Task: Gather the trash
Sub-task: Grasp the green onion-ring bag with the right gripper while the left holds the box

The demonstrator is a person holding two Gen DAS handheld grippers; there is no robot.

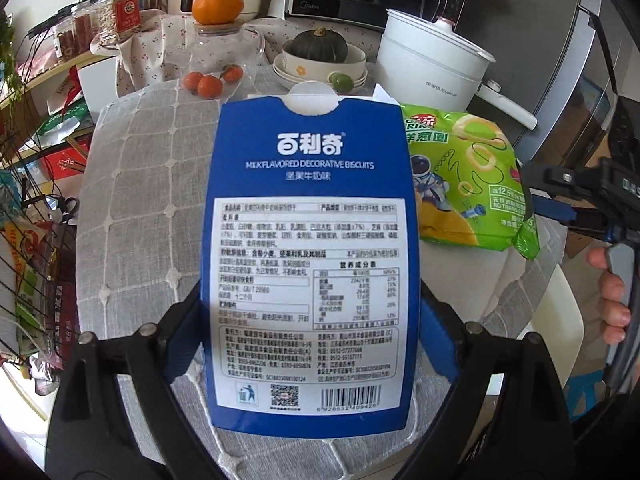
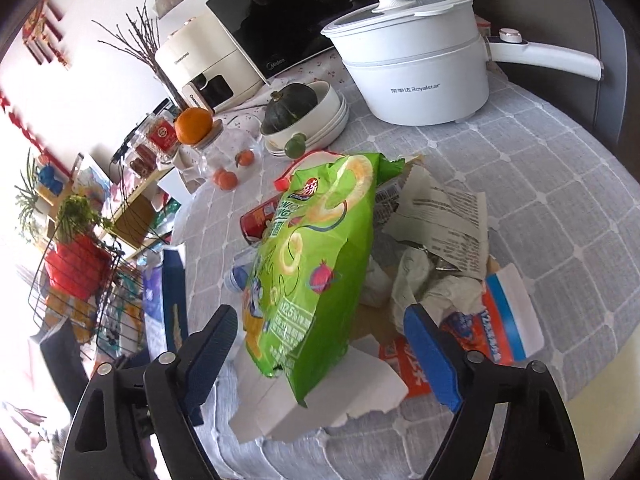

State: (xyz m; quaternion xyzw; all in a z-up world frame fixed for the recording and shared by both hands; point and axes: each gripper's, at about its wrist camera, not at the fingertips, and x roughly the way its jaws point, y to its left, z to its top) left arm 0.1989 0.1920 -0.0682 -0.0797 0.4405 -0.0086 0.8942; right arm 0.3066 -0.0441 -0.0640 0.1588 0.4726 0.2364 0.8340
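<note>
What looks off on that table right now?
A heap of litter on the grey tablecloth: torn printed paper, crumpled tissue, ripped white card and a tipped red can. The green snack bag stands on edge between the open right tongs.

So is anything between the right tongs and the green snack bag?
Nothing visible. The right tongs already straddle the lower end of the green bag, jaws open with a gap on each side; the torn paper lies beneath it, not in between.
</note>
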